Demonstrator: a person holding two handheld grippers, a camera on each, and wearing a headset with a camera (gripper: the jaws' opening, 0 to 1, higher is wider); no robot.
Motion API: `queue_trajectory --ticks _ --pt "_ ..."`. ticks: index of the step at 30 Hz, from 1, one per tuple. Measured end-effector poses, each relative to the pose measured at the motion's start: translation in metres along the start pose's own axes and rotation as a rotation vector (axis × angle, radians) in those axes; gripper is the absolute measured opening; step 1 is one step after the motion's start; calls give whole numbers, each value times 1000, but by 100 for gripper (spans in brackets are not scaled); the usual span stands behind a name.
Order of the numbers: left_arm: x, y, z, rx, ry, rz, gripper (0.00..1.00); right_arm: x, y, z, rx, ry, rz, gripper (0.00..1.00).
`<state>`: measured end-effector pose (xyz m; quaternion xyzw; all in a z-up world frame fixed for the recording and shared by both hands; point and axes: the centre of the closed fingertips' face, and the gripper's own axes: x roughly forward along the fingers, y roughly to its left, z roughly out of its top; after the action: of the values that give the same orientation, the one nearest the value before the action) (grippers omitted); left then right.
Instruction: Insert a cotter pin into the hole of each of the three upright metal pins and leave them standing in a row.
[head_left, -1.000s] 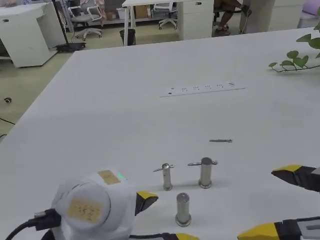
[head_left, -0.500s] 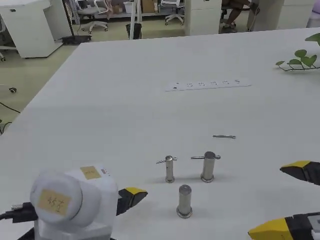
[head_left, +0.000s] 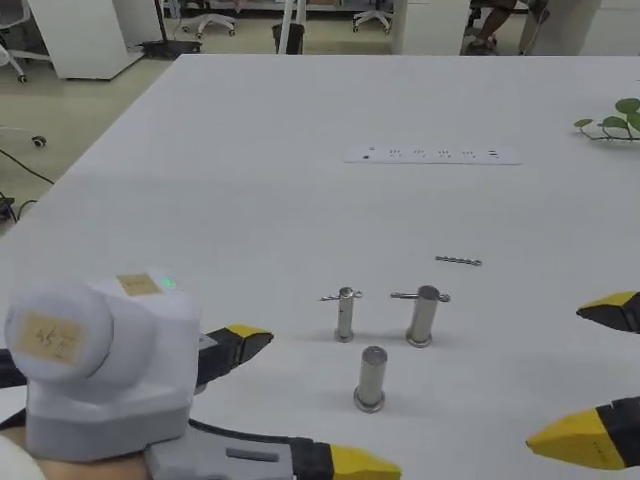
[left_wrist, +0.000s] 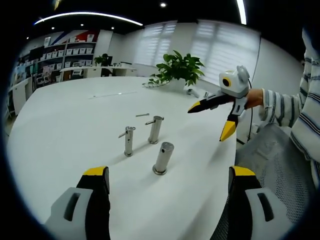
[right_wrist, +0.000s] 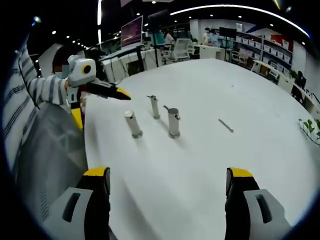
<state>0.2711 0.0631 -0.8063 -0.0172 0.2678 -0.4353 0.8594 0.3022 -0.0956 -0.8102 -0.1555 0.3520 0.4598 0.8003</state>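
Three upright metal pins stand near the table's front. The left pin (head_left: 345, 315) and the right pin (head_left: 423, 317) each carry a cotter pin through the top. The front pin (head_left: 371, 378) stands bare before them; it also shows in the left gripper view (left_wrist: 163, 158) and the right gripper view (right_wrist: 133, 124). A loose cotter pin (head_left: 458, 261) lies flat behind the right pin. My left gripper (head_left: 310, 400) is open, left of the front pin. My right gripper (head_left: 585, 372) is open to the right, holding nothing.
A white power strip (head_left: 435, 155) lies flat further back on the table. Plant leaves (head_left: 615, 118) reach in at the far right edge. Beyond the table's far edge stand office chairs and white cabinets. A person's striped sleeve (left_wrist: 280, 107) holds the right gripper.
The head camera has tilted, so the whole scene sits higher. My left gripper has drifted left, away from the pins. The pins and the loose cotter pin have not moved.
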Motion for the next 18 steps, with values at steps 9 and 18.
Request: queue_trajectory --ticks 9,18 --pt "-2 -2 -9 -17 21 -16 99 2 -31 15 -131 129 46 96" --pt "-1 -6 -10 -27 28 -30 99 12 -61 25 -201 269 105 89"
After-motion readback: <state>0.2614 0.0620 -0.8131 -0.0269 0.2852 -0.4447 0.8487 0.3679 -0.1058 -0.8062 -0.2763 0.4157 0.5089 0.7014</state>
